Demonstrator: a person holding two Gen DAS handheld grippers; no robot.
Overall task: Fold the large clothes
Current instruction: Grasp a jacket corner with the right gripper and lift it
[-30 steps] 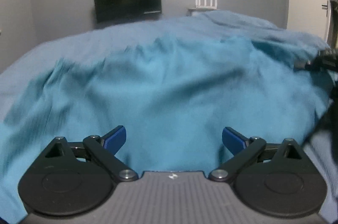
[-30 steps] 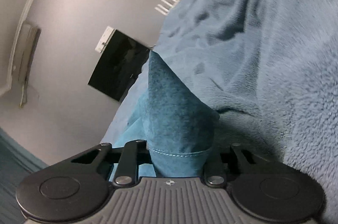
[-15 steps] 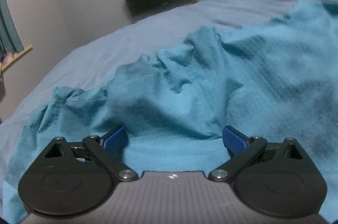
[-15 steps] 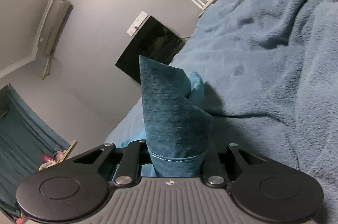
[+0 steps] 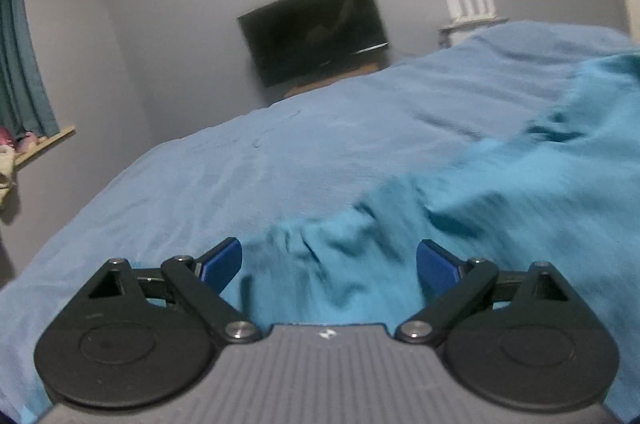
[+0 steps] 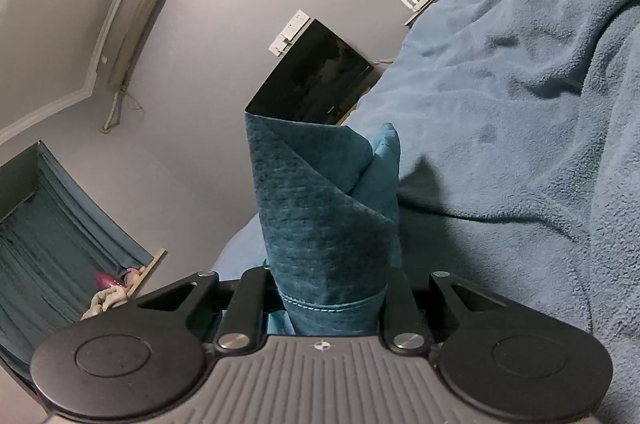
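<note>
— What's the cloth like from where you sit?
— I see a teal garment [image 6: 320, 224] with a soft, matt, suede-like nap and a stitched hem. The blanket [image 6: 520, 144] under it looks fleecy and rough.
— And my hand-held gripper [image 5: 329, 258]?
— Matt black plastic, ribbed grey body, shiny metal pins.

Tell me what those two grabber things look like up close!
Both look alike. Each has a grey ribbed body with a tiny round mark in the middle, two big black round discs at the sides, and black link bars joined by silver bolts. The left gripper has bright blue jaws. On the right gripper the jaws are hidden. No hands, sleeves or cables show.
</note>
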